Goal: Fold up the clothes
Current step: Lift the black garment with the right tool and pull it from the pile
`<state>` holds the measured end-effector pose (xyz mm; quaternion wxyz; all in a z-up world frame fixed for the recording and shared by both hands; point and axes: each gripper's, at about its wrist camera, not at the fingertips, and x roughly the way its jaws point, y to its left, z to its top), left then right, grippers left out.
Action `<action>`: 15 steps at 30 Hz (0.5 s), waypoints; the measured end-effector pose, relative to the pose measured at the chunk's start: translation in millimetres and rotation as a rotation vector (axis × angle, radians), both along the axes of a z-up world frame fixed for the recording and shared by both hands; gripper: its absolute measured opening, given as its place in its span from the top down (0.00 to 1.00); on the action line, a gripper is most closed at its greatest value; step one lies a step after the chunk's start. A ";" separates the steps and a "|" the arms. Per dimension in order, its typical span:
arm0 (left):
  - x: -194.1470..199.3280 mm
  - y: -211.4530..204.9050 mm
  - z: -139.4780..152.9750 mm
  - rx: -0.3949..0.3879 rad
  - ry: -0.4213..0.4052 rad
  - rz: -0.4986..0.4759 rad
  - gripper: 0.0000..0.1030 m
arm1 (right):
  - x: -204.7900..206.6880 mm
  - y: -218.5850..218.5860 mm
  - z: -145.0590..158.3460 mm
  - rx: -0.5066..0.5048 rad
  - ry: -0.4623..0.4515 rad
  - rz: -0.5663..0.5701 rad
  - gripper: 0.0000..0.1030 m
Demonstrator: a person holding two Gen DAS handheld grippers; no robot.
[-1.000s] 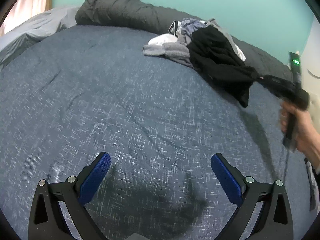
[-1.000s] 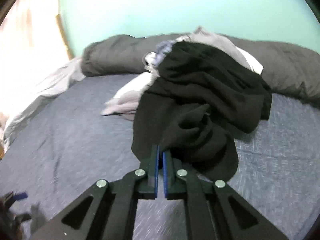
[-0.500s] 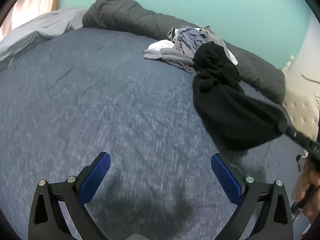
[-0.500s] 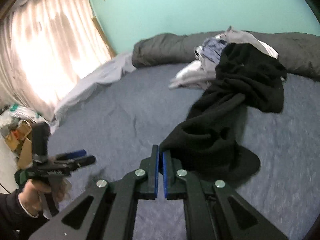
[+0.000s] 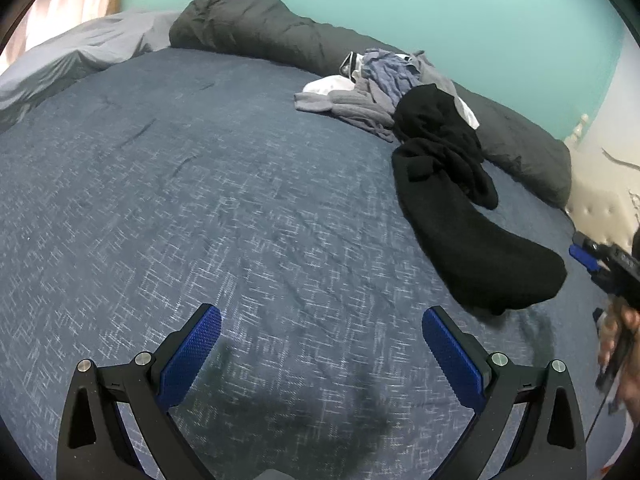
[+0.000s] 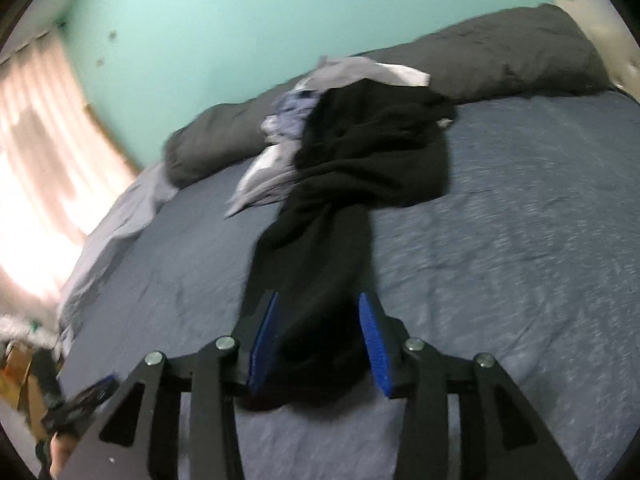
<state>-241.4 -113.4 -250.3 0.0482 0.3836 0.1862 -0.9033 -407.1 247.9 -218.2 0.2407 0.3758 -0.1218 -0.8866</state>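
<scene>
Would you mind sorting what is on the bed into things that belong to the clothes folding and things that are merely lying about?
Belongs to the job:
- black garment, stretched out from the pile
- pile of clothes
- right gripper, jaws just opened, garment's end between them
- left gripper, open over bare cover

Just lying about:
- dark grey duvet roll
- light grey sheet
- blue bedcover

Left hand-held gripper: jaws spread wide, blue pads facing each other, nothing between, angled downward. Right hand-held gripper: jaws just opened, about half apart, pads clear of the dark cloth lying between them, tilted downward.
</scene>
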 end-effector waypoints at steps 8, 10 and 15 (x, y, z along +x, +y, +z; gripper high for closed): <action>-12.3 1.9 -6.3 -0.040 -0.011 -0.010 0.00 | -85.6 2.6 -22.3 0.088 -0.022 -0.138 0.29; -17.9 1.3 -11.6 -0.042 -0.024 -0.010 0.00 | -103.8 -1.8 -29.4 0.115 -0.032 -0.130 0.28; -25.1 -1.5 -22.6 -0.057 -0.055 -0.010 0.00 | -147.7 -11.9 -49.4 0.152 -0.066 -0.132 0.24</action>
